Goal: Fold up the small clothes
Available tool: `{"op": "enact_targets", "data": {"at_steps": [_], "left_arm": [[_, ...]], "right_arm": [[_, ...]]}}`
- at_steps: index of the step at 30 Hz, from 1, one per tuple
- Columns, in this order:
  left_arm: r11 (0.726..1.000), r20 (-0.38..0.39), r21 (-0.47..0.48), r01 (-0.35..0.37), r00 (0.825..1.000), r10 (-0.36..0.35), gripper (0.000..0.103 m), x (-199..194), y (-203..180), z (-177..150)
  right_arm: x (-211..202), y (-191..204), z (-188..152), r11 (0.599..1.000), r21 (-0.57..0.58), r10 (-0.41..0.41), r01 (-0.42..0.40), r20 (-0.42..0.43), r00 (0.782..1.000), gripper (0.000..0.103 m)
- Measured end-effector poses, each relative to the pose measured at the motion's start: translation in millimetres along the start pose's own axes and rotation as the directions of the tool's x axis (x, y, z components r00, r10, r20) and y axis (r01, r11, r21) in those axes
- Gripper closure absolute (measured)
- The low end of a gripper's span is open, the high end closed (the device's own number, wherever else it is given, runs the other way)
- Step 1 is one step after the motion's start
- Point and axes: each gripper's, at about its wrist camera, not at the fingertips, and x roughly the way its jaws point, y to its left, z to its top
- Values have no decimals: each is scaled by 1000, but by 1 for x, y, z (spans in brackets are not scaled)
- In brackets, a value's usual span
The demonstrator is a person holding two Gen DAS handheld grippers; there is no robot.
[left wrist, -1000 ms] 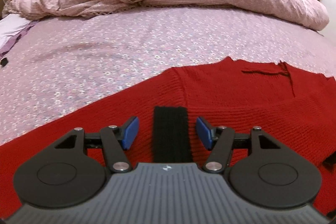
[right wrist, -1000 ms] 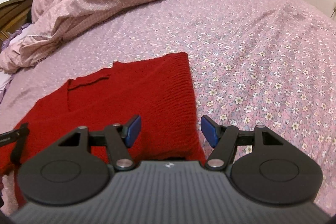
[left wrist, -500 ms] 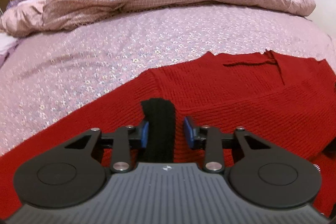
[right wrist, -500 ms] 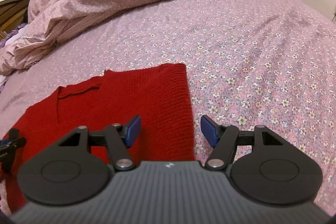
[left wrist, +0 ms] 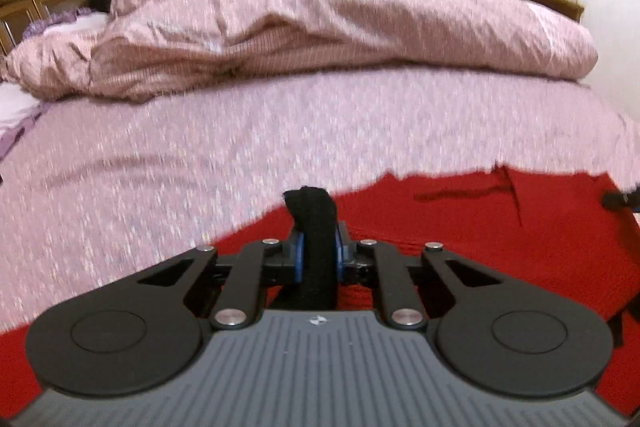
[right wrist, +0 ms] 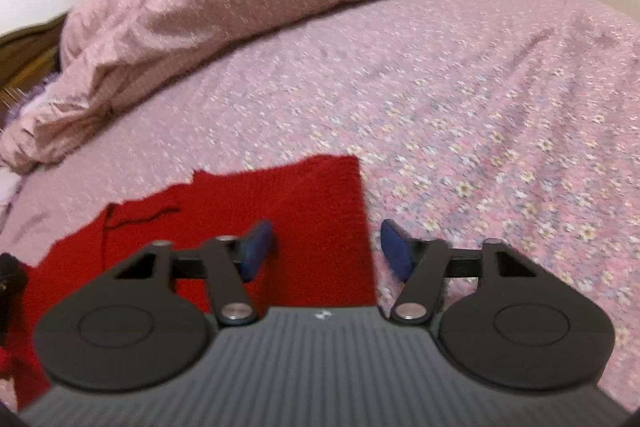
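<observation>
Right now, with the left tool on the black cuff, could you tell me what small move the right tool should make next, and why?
Probably finish closing the right tool on the edge of the red sweater. Its jaws have just been closing, yet the pads look apart with that edge between them; the left tool, jaws just closed, already pinches the black cuff.
</observation>
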Motion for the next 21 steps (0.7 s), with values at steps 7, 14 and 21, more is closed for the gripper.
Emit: {"op": "enact_targets", "data": {"at_steps": [7, 14, 21], "left_arm": [[1000, 42, 5, -20, 999, 20, 86, 18, 5, 23], [997, -86, 72, -34, 995, 40, 84, 77, -2, 9], [990, -86, 105, -97, 991, 106, 56, 75, 10, 4]], "right_arm": [[-14, 9, -2, 999, -34, -30, 35, 139, 990, 89], [14, 3, -9, 993, -29, -111, 115, 112, 987, 87], [14, 7, -10, 985, -74, -146, 154, 104, 984, 79]]}}
